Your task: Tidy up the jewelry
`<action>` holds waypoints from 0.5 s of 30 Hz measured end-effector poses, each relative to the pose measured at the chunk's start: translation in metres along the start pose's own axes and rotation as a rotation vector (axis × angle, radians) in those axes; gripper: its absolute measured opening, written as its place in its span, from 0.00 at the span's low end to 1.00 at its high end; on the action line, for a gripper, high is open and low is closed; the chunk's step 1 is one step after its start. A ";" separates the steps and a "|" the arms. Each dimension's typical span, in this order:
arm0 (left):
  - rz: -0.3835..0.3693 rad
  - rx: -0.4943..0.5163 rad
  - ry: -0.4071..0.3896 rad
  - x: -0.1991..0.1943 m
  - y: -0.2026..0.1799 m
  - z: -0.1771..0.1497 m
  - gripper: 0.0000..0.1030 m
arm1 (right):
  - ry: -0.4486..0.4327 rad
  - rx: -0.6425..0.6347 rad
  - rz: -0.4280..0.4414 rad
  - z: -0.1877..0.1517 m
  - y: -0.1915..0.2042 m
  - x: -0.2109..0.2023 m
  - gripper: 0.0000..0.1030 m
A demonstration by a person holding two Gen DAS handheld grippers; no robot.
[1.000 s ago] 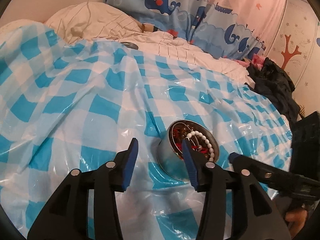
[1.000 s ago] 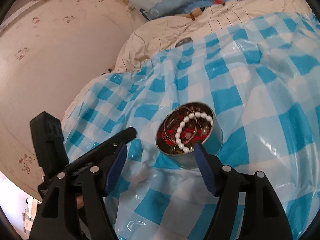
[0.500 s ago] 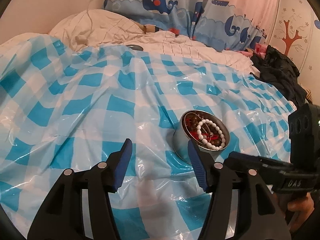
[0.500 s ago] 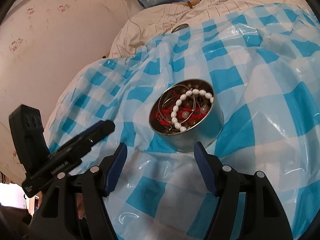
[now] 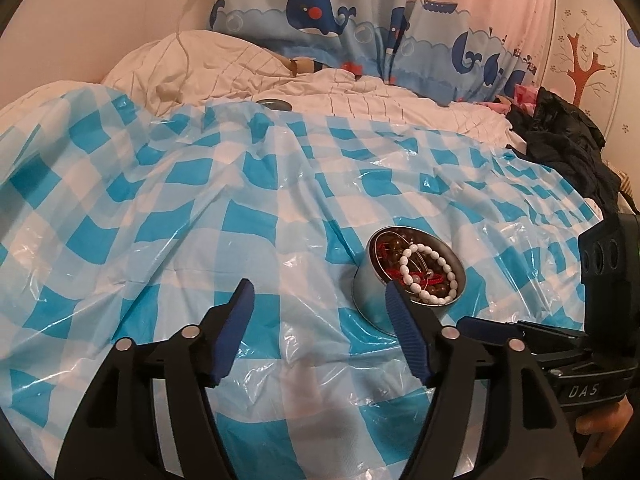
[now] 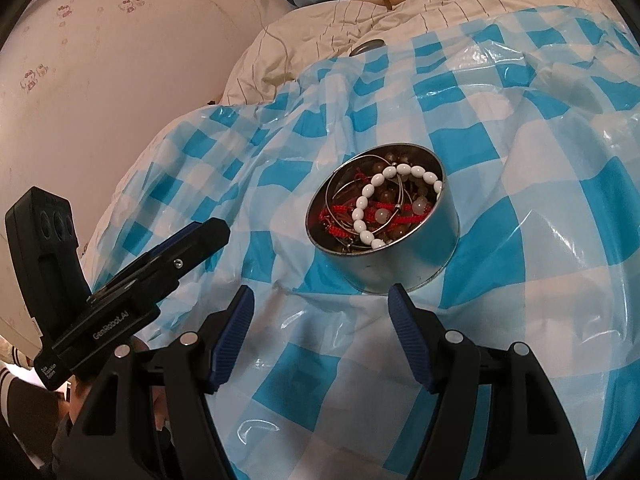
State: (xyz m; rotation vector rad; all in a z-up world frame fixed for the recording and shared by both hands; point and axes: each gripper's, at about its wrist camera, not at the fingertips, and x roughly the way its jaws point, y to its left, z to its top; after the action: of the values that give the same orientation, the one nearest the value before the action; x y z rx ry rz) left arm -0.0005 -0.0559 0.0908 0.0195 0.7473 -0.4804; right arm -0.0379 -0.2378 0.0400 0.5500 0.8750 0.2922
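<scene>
My right gripper (image 6: 320, 312), wide open and empty, sits just near of the tin (image 6: 380, 232); left gripper (image 5: 318, 306) is opening, empty, farther left.

Bed (image 5: 360, 96) under a checked plastic sheet (image 5: 168, 216); a tin (image 6: 400, 256), perhaps steel, sits on it.

This is a bedroom in a home, likely a child's. A bed (image 5: 360, 96) with rumpled white bedding lies under a blue-checked plastic sheet (image 5: 200, 208), backed by a whale-and-boat curtain (image 5: 340, 20), wall stickers (image 5: 580, 64) and heaped dark clothes (image 5: 568, 148).
</scene>
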 end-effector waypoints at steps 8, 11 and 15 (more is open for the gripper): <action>-0.020 0.027 0.067 0.008 -0.013 0.000 0.67 | -0.050 -0.085 -0.149 -0.011 0.006 -0.016 0.69; -0.011 0.043 0.064 0.007 -0.019 -0.004 0.72 | -0.080 -0.115 -0.229 -0.020 0.004 -0.026 0.72; 0.005 0.050 0.065 0.005 -0.026 -0.013 0.80 | -0.124 -0.097 -0.346 -0.028 -0.007 -0.039 0.78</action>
State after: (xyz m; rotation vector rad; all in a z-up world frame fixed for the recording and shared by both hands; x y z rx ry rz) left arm -0.0168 -0.0785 0.0817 0.0845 0.7983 -0.4952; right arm -0.0841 -0.2519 0.0471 0.3159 0.8148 -0.0148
